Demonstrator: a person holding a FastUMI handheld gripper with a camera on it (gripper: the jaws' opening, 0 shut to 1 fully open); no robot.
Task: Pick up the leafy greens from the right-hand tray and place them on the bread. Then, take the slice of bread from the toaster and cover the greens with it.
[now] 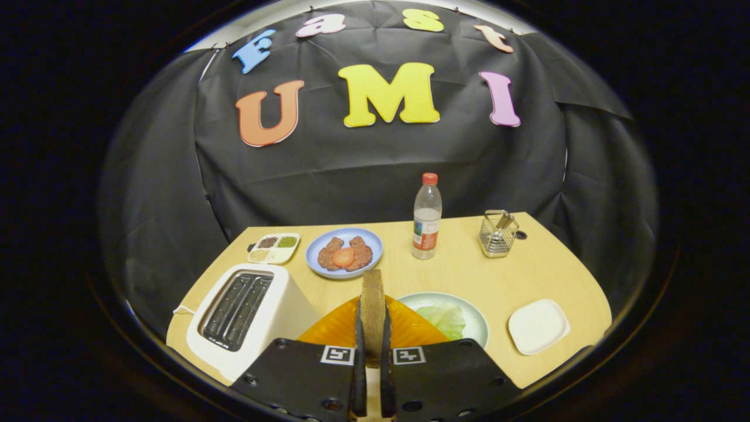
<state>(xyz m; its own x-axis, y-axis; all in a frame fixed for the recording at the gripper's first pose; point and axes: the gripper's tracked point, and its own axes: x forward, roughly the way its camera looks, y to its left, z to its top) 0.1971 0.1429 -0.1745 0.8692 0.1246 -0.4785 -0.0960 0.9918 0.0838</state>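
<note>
A slice of bread (372,308) is held upright, edge-on, between the two fingers of the gripper (372,357), both of which are pressed against its faces. Places are given from the white toaster (249,319), whose two slots are seen dark and without bread. Just beside the toaster, under the held slice, an orange plate (334,331) is seen, and past it a pale green plate (477,319) on which the leafy greens (445,319) are lying (one pale leaf, as far as can be told). Farther from the toaster on that same side, one small white square dish (538,326) is set on the wooden table (469,272). Behind the toaster one divided tray of seasonings (273,248) is placed, and next to it one blue plate (344,252) with two brown patties and one tomato slice (344,257). One clear bottle (427,218) with a red cap is standing farther along, its label too small to be read, and one wire basket (497,234) is seen beyond it. Two square coded markers are fixed on the gripper body.
</note>
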